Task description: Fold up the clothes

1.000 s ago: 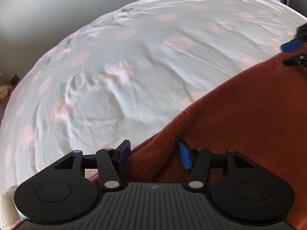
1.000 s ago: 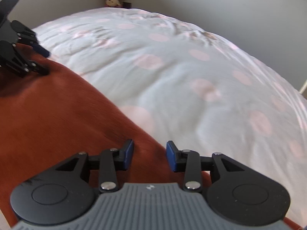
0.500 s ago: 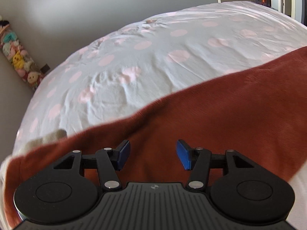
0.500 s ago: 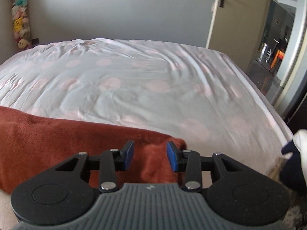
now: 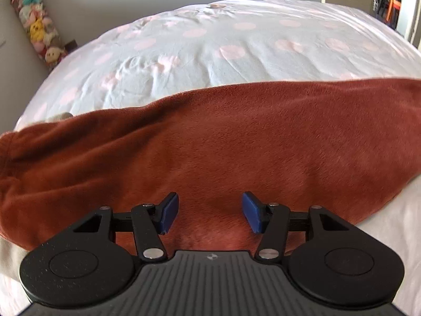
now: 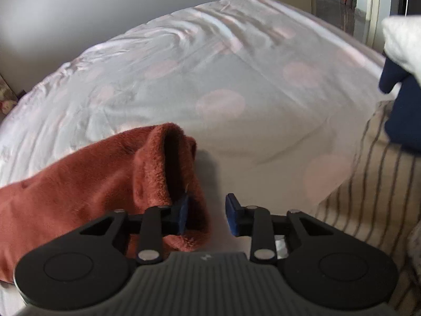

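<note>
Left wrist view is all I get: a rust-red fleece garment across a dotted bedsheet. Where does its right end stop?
Observer: The rust-red fleece garment ends in an open cuff beside the right gripper.
Operator: Is that gripper holding it?
Observer: No, its jaws are open; the cuff drapes over the left fingertip.
Operator: Anything else lying nearby?
Observer: A beige striped fabric at the bed's right edge, with a dark navy cloth above.

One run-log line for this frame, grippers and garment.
left gripper: open, over rust fleece garment | right gripper: open, at its end | garment lies on dotted bedsheet
</note>
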A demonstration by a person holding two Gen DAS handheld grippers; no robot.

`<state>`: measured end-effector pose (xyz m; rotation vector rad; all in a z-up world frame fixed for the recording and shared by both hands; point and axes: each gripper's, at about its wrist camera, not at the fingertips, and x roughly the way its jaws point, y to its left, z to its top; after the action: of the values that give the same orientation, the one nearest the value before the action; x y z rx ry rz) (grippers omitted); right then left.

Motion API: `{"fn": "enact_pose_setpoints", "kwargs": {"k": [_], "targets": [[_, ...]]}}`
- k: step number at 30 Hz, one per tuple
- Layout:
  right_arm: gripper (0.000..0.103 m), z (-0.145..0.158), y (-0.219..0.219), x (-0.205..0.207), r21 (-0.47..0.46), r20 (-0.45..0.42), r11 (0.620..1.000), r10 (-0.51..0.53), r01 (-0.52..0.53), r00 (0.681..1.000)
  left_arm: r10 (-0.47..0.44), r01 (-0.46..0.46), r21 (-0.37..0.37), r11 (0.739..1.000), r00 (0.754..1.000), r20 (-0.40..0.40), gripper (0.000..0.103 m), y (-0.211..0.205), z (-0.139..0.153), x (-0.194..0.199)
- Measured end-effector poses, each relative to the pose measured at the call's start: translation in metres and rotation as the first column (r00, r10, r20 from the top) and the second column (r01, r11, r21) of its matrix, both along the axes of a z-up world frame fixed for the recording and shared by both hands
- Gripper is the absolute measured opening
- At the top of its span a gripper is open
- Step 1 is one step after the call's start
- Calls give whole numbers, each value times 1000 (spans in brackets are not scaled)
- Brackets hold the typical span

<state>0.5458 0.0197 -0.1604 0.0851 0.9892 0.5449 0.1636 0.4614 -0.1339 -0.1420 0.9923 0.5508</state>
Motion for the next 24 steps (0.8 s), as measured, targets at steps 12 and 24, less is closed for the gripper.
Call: {"fn": "enact_pose_setpoints", "kwargs": {"k": [12,24], "targets": [[7,35,13,1,222,34,973,60,-66,998,-7,7,-7,1000,1000,-20,52,-25,-3,27],[26,2,-8,8,70,13,997,-39,38,999,-8,8,-27,1000,1000,-3,52,-24,-12,32]]}}
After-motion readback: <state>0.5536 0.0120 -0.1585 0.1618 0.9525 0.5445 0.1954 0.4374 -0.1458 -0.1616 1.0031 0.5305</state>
